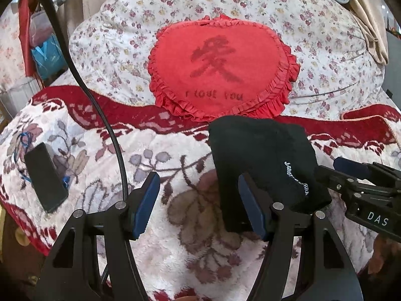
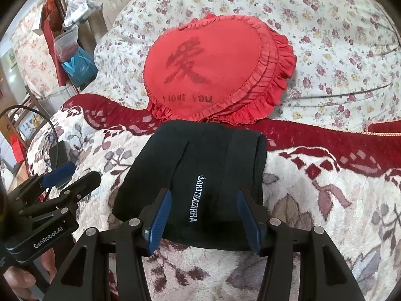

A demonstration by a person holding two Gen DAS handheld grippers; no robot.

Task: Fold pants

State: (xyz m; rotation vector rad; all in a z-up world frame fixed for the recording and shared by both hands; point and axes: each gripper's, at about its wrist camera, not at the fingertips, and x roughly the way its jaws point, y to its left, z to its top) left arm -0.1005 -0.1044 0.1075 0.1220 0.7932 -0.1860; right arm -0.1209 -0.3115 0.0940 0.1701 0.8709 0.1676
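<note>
Both tongs are black, jointed frames tipped with ridged blue pads. Left tongs (image 1: 199, 204) stand released, jaws apart over the blanket (image 1: 175, 225), with only the right pad (image 1: 250, 210) against the near left edge of the pants (image 1: 260, 155); nothing sits between the pads. Right tongs (image 2: 204, 222) also stand apart, straddling the near end of the pants (image 2: 200, 165), one pad (image 2: 160, 220) at each side of the white lettering; I can't tell whether the pads press the cloth or only hover beside it.

Those pants are black, soft knit, folded into a thick, roughly oblong bundle with rounded folds along its far end. It lies on the bed, on the plush blanket, its far end just short of the pillow (image 1: 220, 62). White stitched letters run lengthwise down the top layer.

Underfoot for all this, the blanket is deep-piled and fuzzy, cream with dusty brown flowers and a dark red woven border. Beyond it lies a puffy quilt (image 1: 313, 37) in thin cotton, printed with small roses. On that rests the pillow, heart-shaped, red, smooth-faced with a gathered ruffle all round and dark lettering.

Off to the left a flat black phone (image 1: 45, 178) lies on the blanket, and a braided black cable (image 1: 100, 115) arcs over it
</note>
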